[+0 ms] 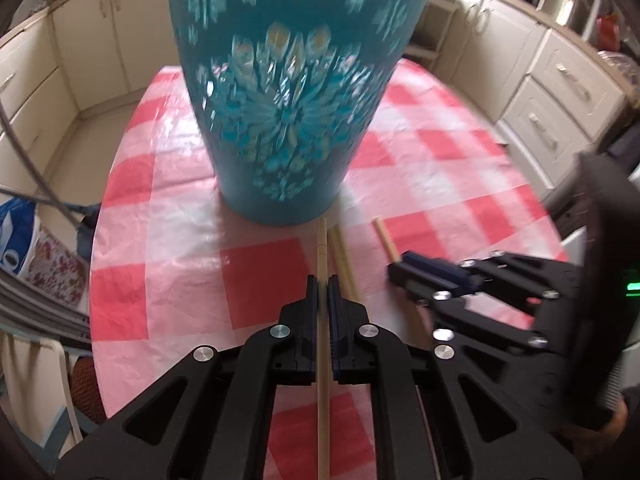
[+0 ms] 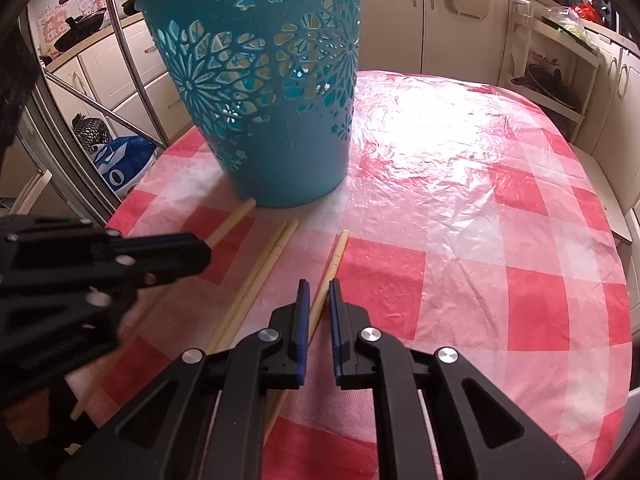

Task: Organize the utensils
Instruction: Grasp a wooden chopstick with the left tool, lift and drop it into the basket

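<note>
The left hand-held gripper point(image 1: 322, 280) is clamped on one pale wooden chopstick point(image 1: 322, 248) whose long axis points at the teal cut-out basket point(image 1: 288, 120) just ahead on the worktop point(image 1: 168, 208), while the right hand-held gripper point(image 2: 318, 286), jaws narrow, straddles another chopstick point(image 2: 335, 258) without visibly pinching it.

Cream cabinets point(image 1: 560, 92) surround the checkered tablecloth point(image 2: 460, 220).
</note>
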`<state>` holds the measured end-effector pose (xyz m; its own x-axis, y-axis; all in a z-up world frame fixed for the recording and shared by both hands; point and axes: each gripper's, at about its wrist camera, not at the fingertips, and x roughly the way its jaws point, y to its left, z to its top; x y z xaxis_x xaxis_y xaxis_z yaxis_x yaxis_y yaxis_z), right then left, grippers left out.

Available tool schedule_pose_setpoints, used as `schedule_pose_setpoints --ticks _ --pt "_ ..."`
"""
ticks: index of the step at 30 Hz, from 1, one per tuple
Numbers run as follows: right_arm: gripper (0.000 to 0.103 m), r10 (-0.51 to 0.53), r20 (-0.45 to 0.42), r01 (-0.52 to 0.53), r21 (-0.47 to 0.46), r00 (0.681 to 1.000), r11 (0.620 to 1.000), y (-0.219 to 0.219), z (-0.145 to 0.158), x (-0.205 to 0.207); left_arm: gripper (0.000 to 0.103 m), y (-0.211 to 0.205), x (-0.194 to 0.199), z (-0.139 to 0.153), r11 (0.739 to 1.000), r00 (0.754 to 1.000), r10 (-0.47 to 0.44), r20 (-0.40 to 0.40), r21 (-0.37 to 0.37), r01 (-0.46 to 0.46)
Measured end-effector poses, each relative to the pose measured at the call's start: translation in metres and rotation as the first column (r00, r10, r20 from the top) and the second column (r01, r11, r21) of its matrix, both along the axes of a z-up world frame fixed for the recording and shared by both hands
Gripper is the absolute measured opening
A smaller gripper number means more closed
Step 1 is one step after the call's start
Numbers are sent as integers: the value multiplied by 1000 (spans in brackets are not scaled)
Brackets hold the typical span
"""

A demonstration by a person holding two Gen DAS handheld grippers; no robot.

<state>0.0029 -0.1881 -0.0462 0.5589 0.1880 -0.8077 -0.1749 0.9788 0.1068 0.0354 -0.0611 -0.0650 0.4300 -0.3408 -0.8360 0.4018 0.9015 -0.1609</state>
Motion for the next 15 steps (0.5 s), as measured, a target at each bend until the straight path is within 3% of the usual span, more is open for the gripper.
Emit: schedule_pose_setpoints --ticks 7,11,15 --pt "10 -18 8 18 20 1000 1000 -4 0 1 5 19 -16 51 984 987 -132 95 -106 142" --pt "10 -18 10 18 23 1000 1000 -5 0 2 5 30 -28 94 946 959 -215 182 -204 251" --pt "10 -18 14 17 26 1000 1000 -6 -1 2 5 36 -26 132 924 948 -181 261 -285 255"
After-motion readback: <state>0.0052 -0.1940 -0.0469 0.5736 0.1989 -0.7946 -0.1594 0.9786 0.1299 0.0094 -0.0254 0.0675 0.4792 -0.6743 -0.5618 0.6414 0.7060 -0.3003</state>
